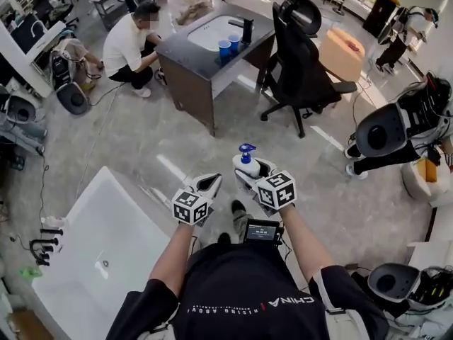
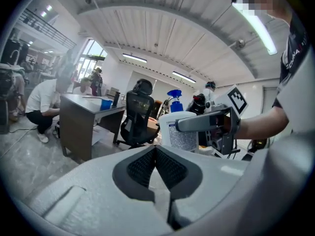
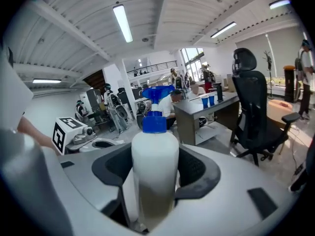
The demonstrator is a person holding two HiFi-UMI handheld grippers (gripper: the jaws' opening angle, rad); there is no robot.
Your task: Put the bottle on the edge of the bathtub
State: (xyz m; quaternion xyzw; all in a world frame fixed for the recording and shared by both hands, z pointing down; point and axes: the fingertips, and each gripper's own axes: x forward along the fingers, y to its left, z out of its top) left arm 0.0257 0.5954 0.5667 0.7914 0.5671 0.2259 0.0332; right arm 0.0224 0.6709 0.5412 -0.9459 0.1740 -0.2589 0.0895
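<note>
Closest in, the person's black T-shirt [image 1: 248, 296] fills the bottom of the head view, with both bare forearms reaching forward from it. At the end of the left arm, the left gripper [image 1: 211, 181] has its jaws pressed together on nothing; it is a spare tool for now. Just beside it, the right gripper [image 1: 245, 174] is clamped on the round white plastic bottle with a blue pump top [image 1: 246, 164], which stands upright between the pads, carried in the air over the grey polished floor [image 1: 212, 137]. Off to the left lies the white bathtub [image 1: 124, 190], its rim apart from the bottle. Farther out stand a dark counter with a white basin [image 1: 191, 59] and a black office chair [image 1: 301, 62].

So this looks like the carry stage: bottle in hand, not yet placed. The next move calls for swinging the right gripper leftward over the tub's flat rim, keeping the bottle upright, lowering until its base sits squarely, then letting go.
</note>
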